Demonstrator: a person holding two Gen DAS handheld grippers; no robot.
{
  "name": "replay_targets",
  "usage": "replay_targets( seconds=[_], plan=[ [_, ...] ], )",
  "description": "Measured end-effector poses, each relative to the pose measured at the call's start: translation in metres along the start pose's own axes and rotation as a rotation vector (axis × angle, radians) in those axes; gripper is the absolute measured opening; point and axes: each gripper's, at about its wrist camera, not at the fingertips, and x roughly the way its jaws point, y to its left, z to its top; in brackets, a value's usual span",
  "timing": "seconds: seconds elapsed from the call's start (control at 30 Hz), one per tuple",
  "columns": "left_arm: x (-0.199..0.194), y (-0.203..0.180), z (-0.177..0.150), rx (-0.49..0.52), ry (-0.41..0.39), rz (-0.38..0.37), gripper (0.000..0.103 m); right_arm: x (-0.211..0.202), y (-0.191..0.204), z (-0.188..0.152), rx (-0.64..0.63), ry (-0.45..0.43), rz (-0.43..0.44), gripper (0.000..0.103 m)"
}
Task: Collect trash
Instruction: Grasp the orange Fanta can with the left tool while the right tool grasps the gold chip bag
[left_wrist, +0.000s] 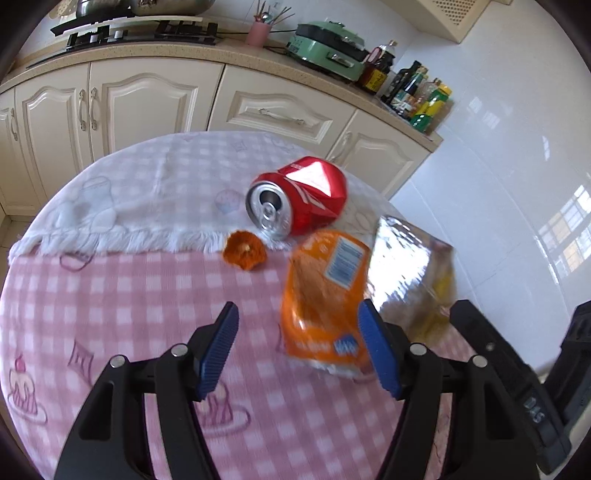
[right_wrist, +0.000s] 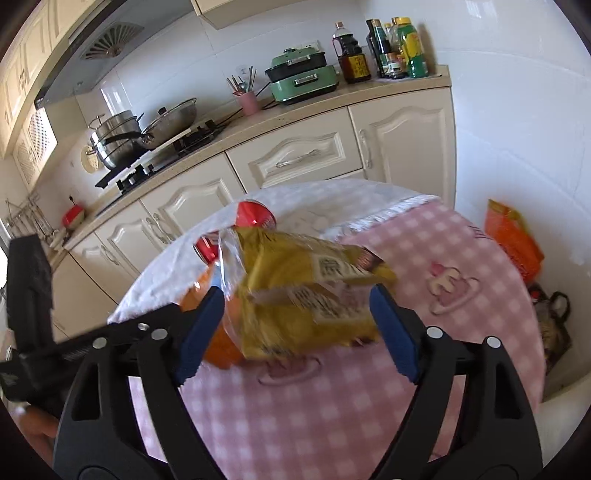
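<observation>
A crushed red can (left_wrist: 303, 195) lies on its side on the round table's pink checked cloth (left_wrist: 110, 295). In front of it lie a piece of orange peel (left_wrist: 244, 254), an orange snack bag (left_wrist: 325, 295) and a yellow and silver snack bag (left_wrist: 413, 273). My left gripper (left_wrist: 297, 347) is open, with the orange bag's lower edge by its right finger. My right gripper (right_wrist: 297, 325) is open with the yellow bag (right_wrist: 306, 291) between its fingers. The orange bag (right_wrist: 218, 343) and the can (right_wrist: 255, 214) show behind it.
Cream kitchen cabinets (left_wrist: 147, 99) with a stove, a pink utensil cup (right_wrist: 248, 101), a green appliance (right_wrist: 303, 79) and bottles (right_wrist: 402, 48) stand behind the table. An orange bag (right_wrist: 513, 240) and a dark bag (right_wrist: 554, 325) sit on the floor at the right. The right gripper's body (left_wrist: 517, 387) shows in the left view.
</observation>
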Motion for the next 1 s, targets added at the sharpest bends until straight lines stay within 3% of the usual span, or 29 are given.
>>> replay_targets(
  seconds=[0.23,0.37,0.4,0.6,0.67,0.77,1.0],
  plan=[
    [0.032,-0.004,0.01,0.039,0.055,0.003,0.063,0.033,0.001,0.002,0.023,0.074,0.016,0.082],
    [0.036,-0.006,0.01,0.038,0.074,-0.066,0.033,0.041,-0.001,0.0,0.033,0.101,0.043,0.081],
    [0.036,-0.009,0.01,0.045,0.072,-0.069,0.033,0.041,-0.002,0.0,0.04,0.102,0.05,0.081],
    [0.026,-0.025,0.006,0.124,0.025,-0.044,0.024,0.04,0.002,-0.003,0.023,0.122,0.071,0.047],
    [0.016,-0.025,0.004,0.115,0.01,-0.066,0.017,0.033,0.01,-0.004,-0.009,0.109,0.066,0.027],
    [-0.002,-0.029,0.0,0.15,-0.027,-0.05,0.016,0.023,0.021,-0.007,-0.044,0.09,0.053,0.021],
    [-0.044,-0.027,-0.017,0.182,-0.078,-0.062,0.014,-0.013,0.046,-0.014,-0.091,0.037,0.065,0.02]
  ],
)
